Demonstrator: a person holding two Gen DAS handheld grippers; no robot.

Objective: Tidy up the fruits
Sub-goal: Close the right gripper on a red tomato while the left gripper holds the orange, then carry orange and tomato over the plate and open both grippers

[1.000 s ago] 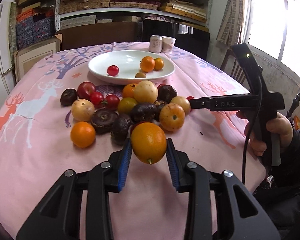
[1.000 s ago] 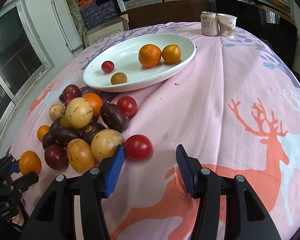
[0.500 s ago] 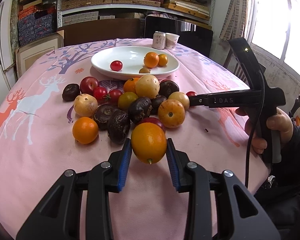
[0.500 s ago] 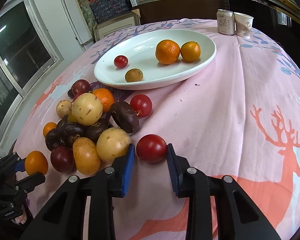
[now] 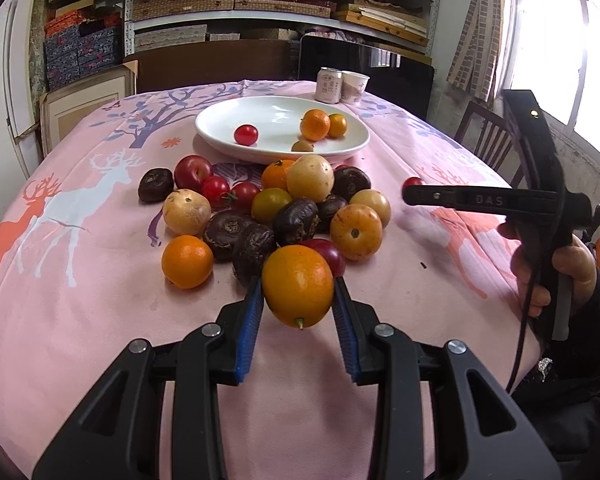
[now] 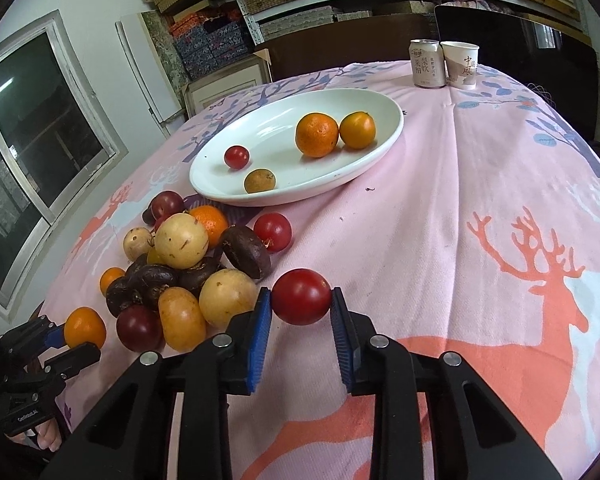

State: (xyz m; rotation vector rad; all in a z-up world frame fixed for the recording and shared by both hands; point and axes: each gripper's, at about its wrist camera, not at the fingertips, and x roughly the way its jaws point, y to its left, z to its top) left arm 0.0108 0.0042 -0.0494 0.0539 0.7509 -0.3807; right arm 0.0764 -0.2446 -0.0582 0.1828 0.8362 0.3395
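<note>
My left gripper [image 5: 298, 312] is shut on an orange [image 5: 298, 285] and holds it above the cloth, in front of a pile of mixed fruit [image 5: 296, 204]. My right gripper [image 6: 300, 312] is shut on a red tomato [image 6: 301, 297], lifted just right of the pile [image 6: 180, 268]. It also shows in the left wrist view [image 5: 410, 194], at the pile's right side. A white plate [image 5: 340, 148] behind the pile holds two oranges [image 5: 315, 124], a small red tomato [image 5: 246, 135] and a small brown fruit [image 5: 302, 146]. The left gripper with its orange shows at the lower left of the right wrist view [image 6: 66, 338].
A pink deer-print cloth [image 6: 480, 208] covers the round table. A can [image 6: 427, 63] and a paper cup [image 6: 462, 65] stand at the far edge behind the plate. Shelves of boxes, a chair and windows surround the table.
My right gripper has closed on the red tomato and lifted it off the cloth. My left gripper has risen and drawn back a little with the orange.
</note>
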